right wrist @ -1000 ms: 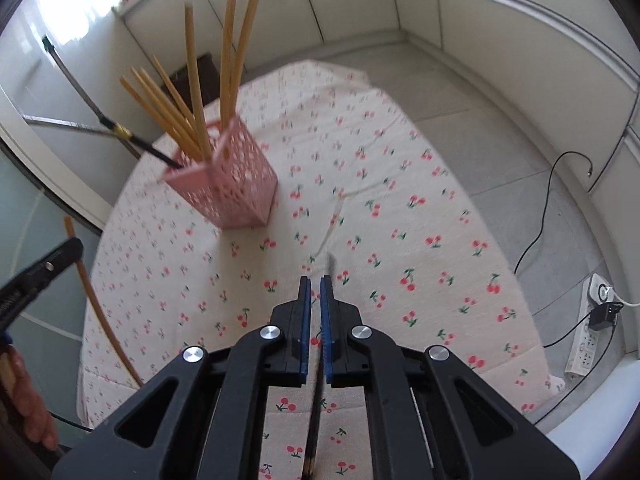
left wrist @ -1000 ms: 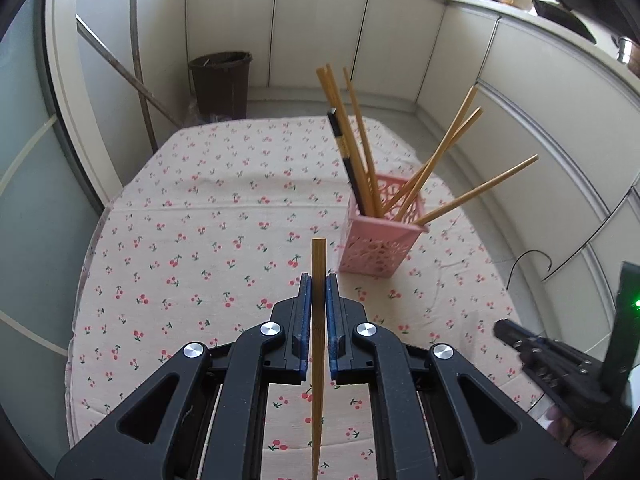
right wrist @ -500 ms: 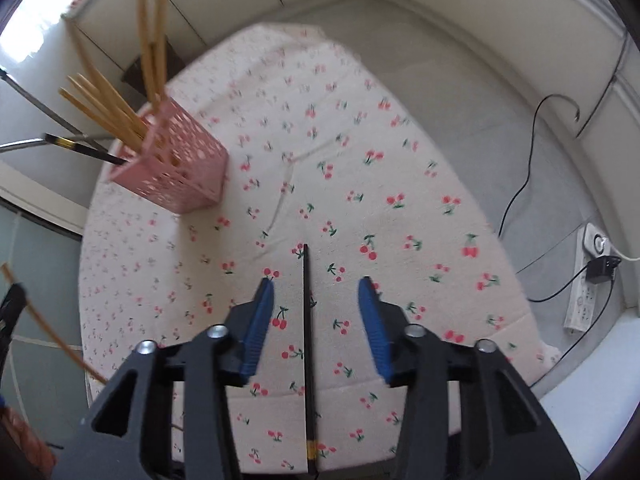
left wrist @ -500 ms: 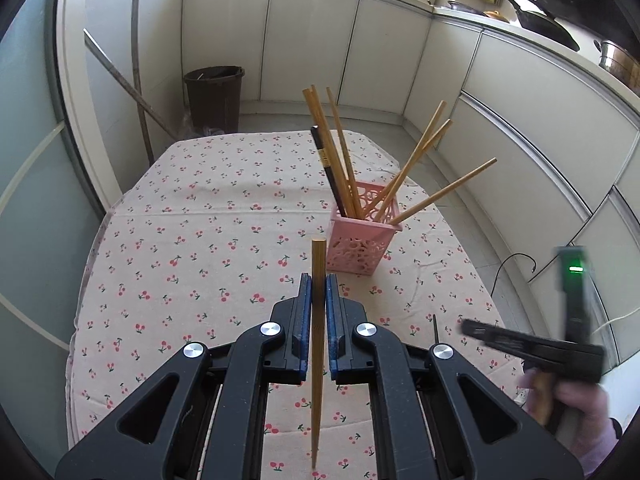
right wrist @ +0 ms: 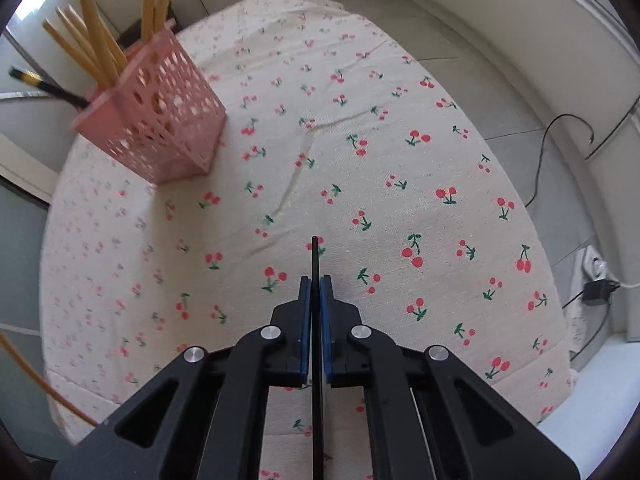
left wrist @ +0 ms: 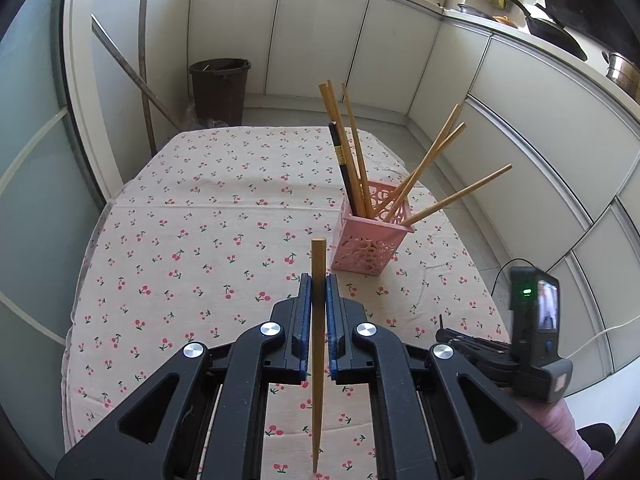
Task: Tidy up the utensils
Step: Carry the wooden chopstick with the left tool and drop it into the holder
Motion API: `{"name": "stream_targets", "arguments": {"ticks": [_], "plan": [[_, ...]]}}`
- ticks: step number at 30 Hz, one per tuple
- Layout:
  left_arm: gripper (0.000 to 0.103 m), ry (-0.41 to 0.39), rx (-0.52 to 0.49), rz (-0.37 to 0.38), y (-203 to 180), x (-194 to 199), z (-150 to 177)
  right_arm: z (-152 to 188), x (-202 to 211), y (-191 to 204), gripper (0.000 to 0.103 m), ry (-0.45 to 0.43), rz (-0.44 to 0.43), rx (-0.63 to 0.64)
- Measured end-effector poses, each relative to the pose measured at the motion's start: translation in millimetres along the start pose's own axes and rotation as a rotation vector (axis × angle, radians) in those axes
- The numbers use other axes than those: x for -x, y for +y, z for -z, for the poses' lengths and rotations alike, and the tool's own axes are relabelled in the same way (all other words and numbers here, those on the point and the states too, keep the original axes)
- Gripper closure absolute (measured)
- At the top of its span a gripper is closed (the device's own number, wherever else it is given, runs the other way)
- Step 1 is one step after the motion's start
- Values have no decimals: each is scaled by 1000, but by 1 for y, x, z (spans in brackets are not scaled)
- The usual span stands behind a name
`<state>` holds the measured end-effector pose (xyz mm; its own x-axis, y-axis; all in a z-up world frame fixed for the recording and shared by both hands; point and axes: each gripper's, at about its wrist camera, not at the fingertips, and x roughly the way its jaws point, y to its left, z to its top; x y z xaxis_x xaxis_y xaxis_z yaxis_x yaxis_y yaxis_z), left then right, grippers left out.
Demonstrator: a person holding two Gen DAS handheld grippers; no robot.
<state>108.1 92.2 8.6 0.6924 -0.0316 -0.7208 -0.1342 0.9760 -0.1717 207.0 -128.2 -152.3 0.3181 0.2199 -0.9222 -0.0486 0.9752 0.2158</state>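
Note:
My left gripper [left wrist: 319, 280] is shut on a wooden chopstick [left wrist: 318, 344] that stands upright between the pads, above the table. A pink perforated holder [left wrist: 372, 240] with several wooden chopsticks and one black one stands just ahead to the right. My right gripper [right wrist: 316, 282] is shut on a thin black chopstick [right wrist: 316, 320], low over the cherry-print tablecloth [right wrist: 380, 152]. The holder [right wrist: 160, 120] is at the upper left in the right wrist view. The right gripper also shows in the left wrist view [left wrist: 472, 340], at the lower right.
A dark bin [left wrist: 219, 88] and a leaning pole [left wrist: 132, 76] stand beyond the table's far end. White cabinets [left wrist: 520, 100] run along the right. A cable [right wrist: 560, 140] and power strip [right wrist: 596, 276] lie on the floor right of the table.
The right gripper, open over the black chopstick half a second ago, has shut on it. The left gripper has held its wooden chopstick throughout and drawn back a little from the holder.

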Motion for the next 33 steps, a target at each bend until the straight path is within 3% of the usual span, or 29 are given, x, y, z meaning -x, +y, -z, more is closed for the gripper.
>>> {"name": "stream_targets", "arguments": {"ticks": [5,14,23,33], "plan": [[96,-41,5,18,-3,13,-2,4,48,0,98,-130,-101,-8],[97,-130,7,47,-12,52,-11,16,139,-1,98,-337,-199,26],[97,-206,24,59,-27,76,-64,-1,175,-17,98,-411,-287,-44],[97,-293,36,32,-54,76,-131,-4,184,-25,98,-402,-347,-52]]}}
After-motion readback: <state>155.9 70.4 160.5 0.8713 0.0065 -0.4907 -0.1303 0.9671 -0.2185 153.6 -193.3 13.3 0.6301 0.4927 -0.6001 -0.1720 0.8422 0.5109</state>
